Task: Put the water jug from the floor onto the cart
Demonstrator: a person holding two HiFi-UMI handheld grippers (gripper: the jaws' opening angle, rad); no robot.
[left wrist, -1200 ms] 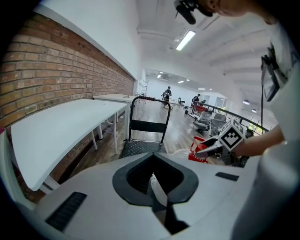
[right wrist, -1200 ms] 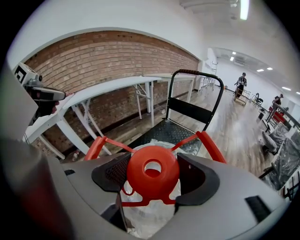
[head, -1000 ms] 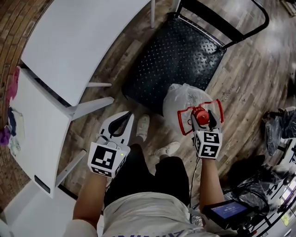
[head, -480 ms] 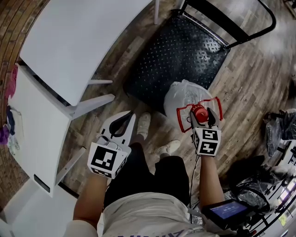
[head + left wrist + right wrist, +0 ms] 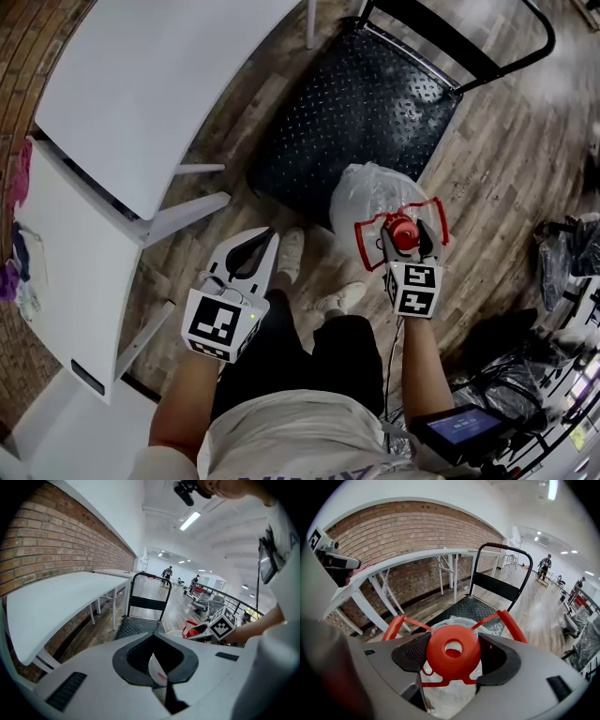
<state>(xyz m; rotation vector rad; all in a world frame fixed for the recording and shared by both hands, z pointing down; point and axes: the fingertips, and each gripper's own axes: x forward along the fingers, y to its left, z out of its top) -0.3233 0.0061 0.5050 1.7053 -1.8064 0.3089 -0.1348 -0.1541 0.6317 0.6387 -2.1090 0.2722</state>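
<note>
Water jug point(image 5: 368, 195), red cap point(image 5: 453, 651) in right gripper point(image 5: 405, 238), beside black cart point(image 5: 356, 103)

No words, numbers or brand names are showing clearly enough to read in any view. The left cube point(image 5: 221, 323) on the left gripper point(image 5: 260, 239) and the right cube point(image 5: 416, 289) on the right gripper point(image 5: 404, 232) are carrying only black-and-white square patterns, not letters. A small screen point(image 5: 462, 427) at the lower right of the head view is glowing blue, its print too small to read.
</note>
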